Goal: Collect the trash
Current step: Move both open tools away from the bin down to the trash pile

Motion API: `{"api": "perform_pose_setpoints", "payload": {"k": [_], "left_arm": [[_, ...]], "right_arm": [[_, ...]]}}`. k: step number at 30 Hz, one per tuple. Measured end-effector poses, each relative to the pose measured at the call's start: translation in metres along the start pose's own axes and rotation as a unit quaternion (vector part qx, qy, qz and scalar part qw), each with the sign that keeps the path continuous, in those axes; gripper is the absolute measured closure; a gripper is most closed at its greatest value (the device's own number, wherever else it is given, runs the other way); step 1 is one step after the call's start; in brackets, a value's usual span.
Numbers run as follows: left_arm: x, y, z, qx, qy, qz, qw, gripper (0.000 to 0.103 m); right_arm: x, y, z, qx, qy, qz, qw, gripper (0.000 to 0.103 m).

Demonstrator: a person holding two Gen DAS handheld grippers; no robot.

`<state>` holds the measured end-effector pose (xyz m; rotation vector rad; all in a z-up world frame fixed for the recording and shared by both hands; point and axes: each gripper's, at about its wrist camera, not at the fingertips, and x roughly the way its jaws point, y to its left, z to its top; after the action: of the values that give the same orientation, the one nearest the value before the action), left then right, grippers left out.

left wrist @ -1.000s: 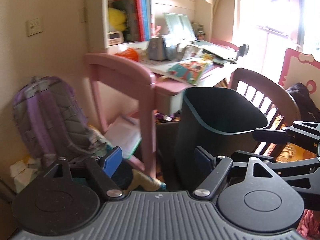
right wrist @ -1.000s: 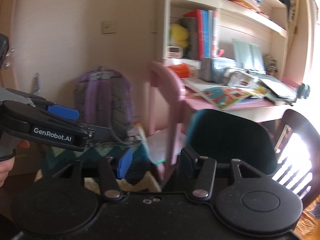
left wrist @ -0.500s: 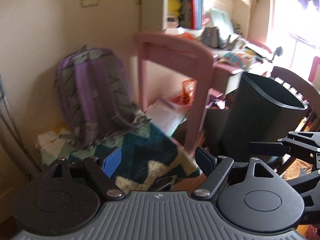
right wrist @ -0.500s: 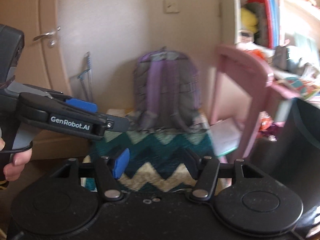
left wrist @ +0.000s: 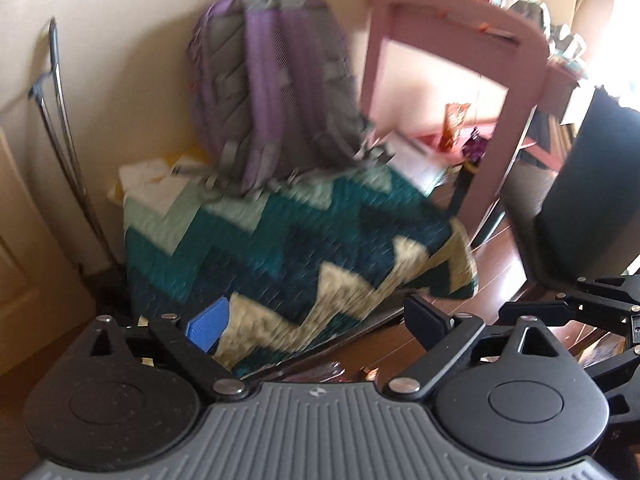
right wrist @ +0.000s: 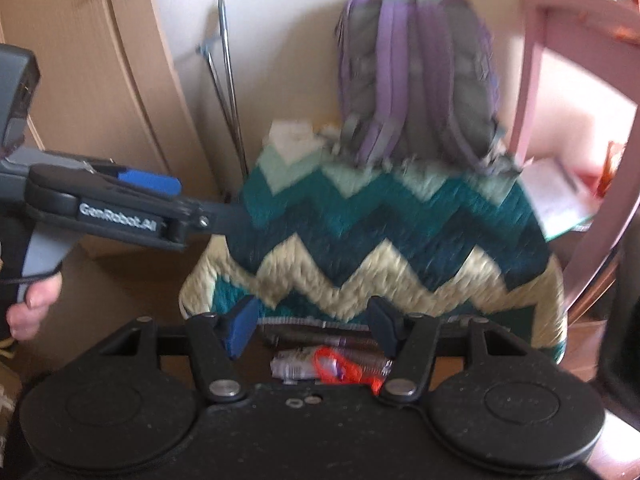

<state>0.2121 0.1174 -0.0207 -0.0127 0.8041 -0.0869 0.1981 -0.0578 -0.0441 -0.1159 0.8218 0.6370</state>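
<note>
A crumpled silvery wrapper with red-orange print lies on the dark wood floor in front of a zigzag blanket. My right gripper hangs just above it, open, with the pads touching nothing. My left gripper points down at the same blanket edge; its jaws are opening and nothing is between them. The same wrapper shows dimly below it. An orange snack bag and a purple wrapper sit under the pink desk. A dark bin stands at the right.
A purple and grey backpack leans on the wall atop the teal and cream blanket. The pink desk frame stands to the right with papers under it. A door and metal rods are at the left.
Both views swung left and downward, away from the desk top and bin toward the backpack and blanket. The left jaws spread wider. The floor wrapper came into the right wrist view.
</note>
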Motion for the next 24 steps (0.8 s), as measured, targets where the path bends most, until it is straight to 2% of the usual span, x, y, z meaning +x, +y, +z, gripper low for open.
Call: {"api": "perform_pose_setpoints", "payload": {"k": [10,15,20,24], "left_arm": [[0.101,0.061,-0.076,0.035,0.070,0.011,0.9969,0.008],[0.161,0.081,-0.117,0.045,0.124,0.014,0.9911,0.008],[0.220,0.088,-0.169,0.078,0.191,0.017,0.9783,0.008],[0.264,0.088,-0.211,0.111,0.248,0.015,0.9622,0.008]], "right_arm": [[0.123,-0.005,-0.050,0.008,0.102,-0.003,0.995,0.043],[0.183,-0.016,-0.080,0.004,0.152,-0.007,0.988,0.043],[0.243,-0.035,-0.119,-0.007,0.225,-0.015,0.974,0.043],[0.283,-0.053,-0.152,-0.009,0.282,-0.034,0.959,0.043]]}}
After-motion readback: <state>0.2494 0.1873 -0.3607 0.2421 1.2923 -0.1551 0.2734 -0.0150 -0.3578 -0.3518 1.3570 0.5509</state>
